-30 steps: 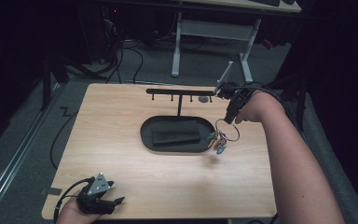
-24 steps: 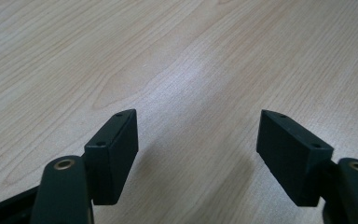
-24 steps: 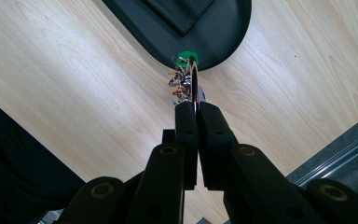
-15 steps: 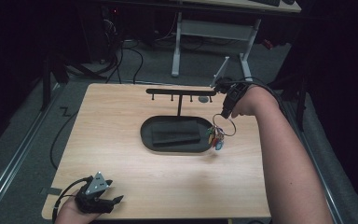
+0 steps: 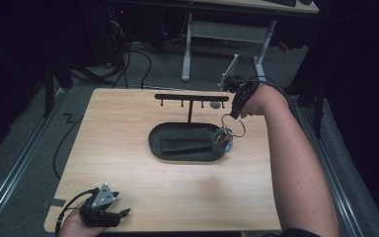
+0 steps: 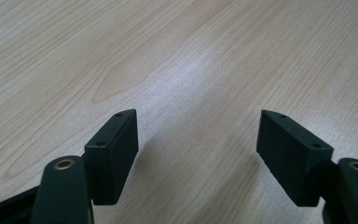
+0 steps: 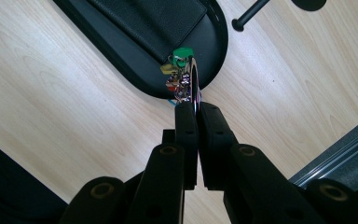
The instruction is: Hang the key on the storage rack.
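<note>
key ring (image 5: 233, 124) (keys dangling) — hangs from right hand-held gripper (image 5: 235, 114) above tray's (image 5: 154, 146) right end | jaws clamped on ring | left hand-held gripper (image 5: 123, 213) — jaws apart

Surface: a light wooden table (image 5: 143, 182) with rounded corners and pale grain running along its length
Tray: a black oval tray (image 5: 155, 144) sits flat on the table, slightly beyond its middle
Rack: a black T-shaped rack (image 5: 191, 98) stands on the table just behind the tray, its thin post upright, its crossbar level with small pegs pointing down
Disc: a small dark round disc (image 5: 216, 105) lies near the rack's right end; whether it rests on the wood or hangs from the bar cannot be told
Near edge: the left gripper (image 5: 125, 213) rests on the table at its near left corner, jaws apart over bare wood
</note>
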